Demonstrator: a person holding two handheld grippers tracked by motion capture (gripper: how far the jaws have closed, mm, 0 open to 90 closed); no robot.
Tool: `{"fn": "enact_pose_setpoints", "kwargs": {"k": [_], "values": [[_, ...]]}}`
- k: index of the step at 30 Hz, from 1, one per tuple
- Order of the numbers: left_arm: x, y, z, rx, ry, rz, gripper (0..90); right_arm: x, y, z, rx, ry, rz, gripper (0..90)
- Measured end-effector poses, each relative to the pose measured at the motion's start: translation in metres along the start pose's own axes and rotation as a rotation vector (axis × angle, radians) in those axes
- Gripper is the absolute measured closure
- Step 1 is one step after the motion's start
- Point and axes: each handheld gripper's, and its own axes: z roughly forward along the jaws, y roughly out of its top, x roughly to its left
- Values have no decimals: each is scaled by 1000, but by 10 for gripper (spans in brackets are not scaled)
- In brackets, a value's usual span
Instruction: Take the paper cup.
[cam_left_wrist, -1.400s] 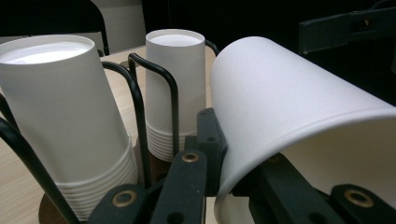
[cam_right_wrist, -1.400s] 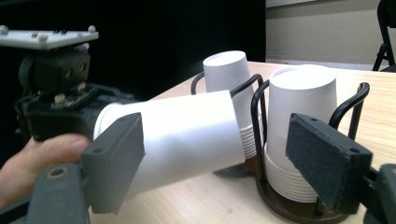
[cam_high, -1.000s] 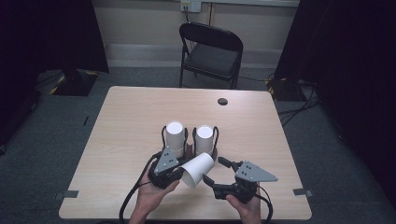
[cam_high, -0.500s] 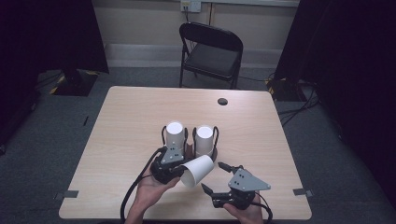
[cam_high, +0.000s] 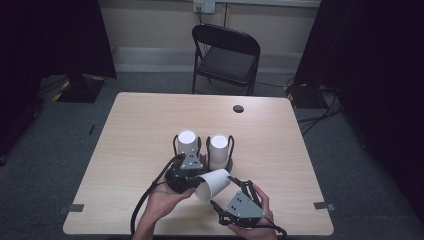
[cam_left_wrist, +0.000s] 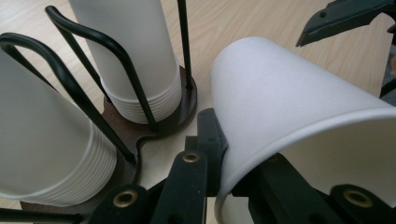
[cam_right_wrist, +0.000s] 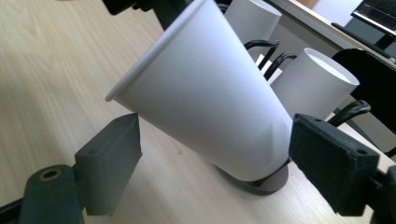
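A single white paper cup (cam_high: 213, 184) lies tilted on its side above the table, mouth toward the front edge. My left gripper (cam_high: 196, 181) is shut on its rim (cam_left_wrist: 233, 163), one jaw inside the cup and one outside. My right gripper (cam_high: 227, 194) is open just right of and below the cup. In the right gripper view the cup (cam_right_wrist: 205, 93) lies across the gap between the wide jaws, and the pads (cam_right_wrist: 116, 149) stand clear of it. Those jaws have just opened wide and eased in slightly. Behind stand two stacks of white cups (cam_high: 187, 143) (cam_high: 219, 148).
The stacks sit in a black wire holder (cam_left_wrist: 183, 109) with a dark round base, close behind the held cup. A small dark disc (cam_high: 238, 108) lies at the table's far side. A black folding chair (cam_high: 226, 57) stands beyond the table. Both hands are near the front edge.
My right gripper has drawn back toward the front edge and sunk a little, away from the cup, with its jaws wider. The left gripper and the cup have stayed in place.
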Motion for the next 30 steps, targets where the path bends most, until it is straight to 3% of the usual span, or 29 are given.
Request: {"fn": "enact_pose_setpoints", "kwargs": {"k": [4, 7, 8, 12, 13, 15, 18, 20, 25, 30], "values": [[2, 4, 3, 66, -14, -9, 868, 3, -2, 4, -8, -12, -38, 140], [2, 5, 5, 73, -26, -3, 869, 6, -3, 6, -1, -16, -66, 137], [1, 6, 6, 78, -35, -1, 868, 9, -3, 9, -4, -34, -105, 134], [-2, 9, 9, 99, -37, 1, 869, 16, -2, 15, 8, -58, -160, 129], [-2, 10, 10, 99, -48, -4, 869, 16, -2, 15, 8, -58, -160, 129], [-6, 13, 12, 123, -68, 16, 871, 19, 0, 18, -3, -73, -205, 148], [-7, 15, 13, 130, -64, 15, 869, 22, 2, 19, -3, -73, -233, 166], [-7, 15, 15, 136, -64, 2, 868, 24, 2, 21, -1, -93, -278, 184], [-10, 18, 15, 144, -57, -2, 871, 26, 1, 23, 3, -113, -299, 198], [-9, 18, 19, 120, -95, -36, 853, 30, 4, 24, 4, -149, -349, 218]]}}
